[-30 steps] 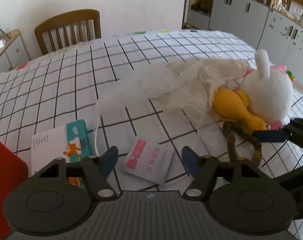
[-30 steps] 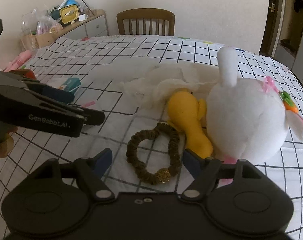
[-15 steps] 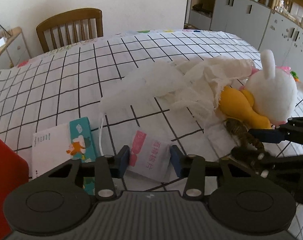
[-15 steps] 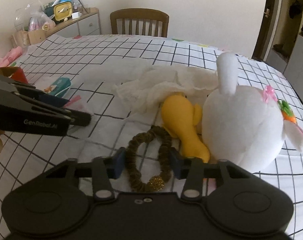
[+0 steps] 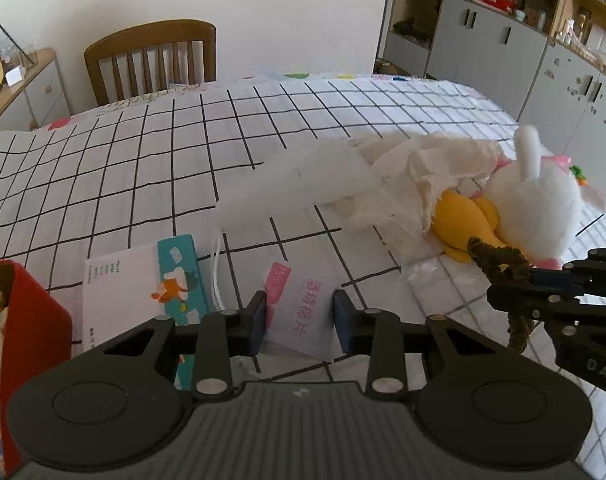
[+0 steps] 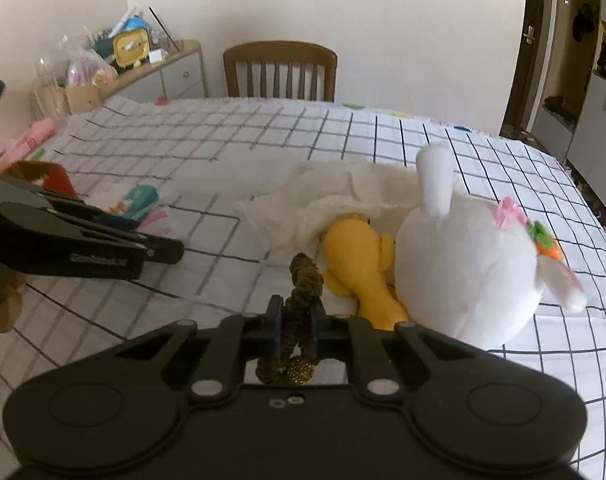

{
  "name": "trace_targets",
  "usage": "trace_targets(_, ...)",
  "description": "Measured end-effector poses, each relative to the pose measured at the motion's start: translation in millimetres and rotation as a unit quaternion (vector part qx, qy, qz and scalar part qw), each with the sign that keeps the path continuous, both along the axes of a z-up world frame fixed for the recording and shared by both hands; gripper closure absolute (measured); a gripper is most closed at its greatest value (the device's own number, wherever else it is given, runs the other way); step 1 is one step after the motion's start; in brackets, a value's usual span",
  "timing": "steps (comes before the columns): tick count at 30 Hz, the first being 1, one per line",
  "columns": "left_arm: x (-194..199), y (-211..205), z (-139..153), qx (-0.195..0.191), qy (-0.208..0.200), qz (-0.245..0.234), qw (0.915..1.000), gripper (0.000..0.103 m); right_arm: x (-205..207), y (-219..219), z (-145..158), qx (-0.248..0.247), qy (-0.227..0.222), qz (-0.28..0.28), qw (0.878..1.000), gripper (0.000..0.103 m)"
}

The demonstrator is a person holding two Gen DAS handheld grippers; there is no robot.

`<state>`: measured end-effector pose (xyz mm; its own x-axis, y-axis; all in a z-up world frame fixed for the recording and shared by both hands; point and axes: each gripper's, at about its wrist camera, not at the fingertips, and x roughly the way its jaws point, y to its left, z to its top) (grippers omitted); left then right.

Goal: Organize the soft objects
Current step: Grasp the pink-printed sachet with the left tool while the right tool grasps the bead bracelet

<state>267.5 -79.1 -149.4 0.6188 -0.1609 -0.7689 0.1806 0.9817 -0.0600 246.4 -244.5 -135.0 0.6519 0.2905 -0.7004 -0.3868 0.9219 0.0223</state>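
While the right gripper (image 6: 294, 330) pinches the brown hair tie (image 6: 303, 280) tight between its 2 fingers, the loop stands up just beside the yellow plush (image 6: 359, 256). The left gripper (image 5: 299, 316) hangs with its jaws narrowly parted around 1 white-and-pink sachet (image 5: 299, 312); whether they touch it I cannot tell. On the checked tablecloth (image 5: 143, 168) lie 1 white rabbit plush (image 6: 463, 264), 1 crumpled gauze cloth (image 5: 415, 176) and 1 teal tissue pack (image 5: 179, 276). A red container (image 5: 31, 320) stands at the left edge, its contents unclear.
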Motion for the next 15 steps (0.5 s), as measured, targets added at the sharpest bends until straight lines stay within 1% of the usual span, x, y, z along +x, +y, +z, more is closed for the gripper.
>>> trace_targets(6,-13.5,6.1,20.4,-0.012,-0.009,0.006,0.9999,0.069,-13.1,1.3,27.8,0.028,-0.007,0.013,0.999,0.091)
trace_targets(15,-41.0,26.3,58.0,-0.018,-0.029,0.025,0.9991,0.069,-30.6,19.5,62.6,0.045,-0.021,0.045,0.998,0.091)
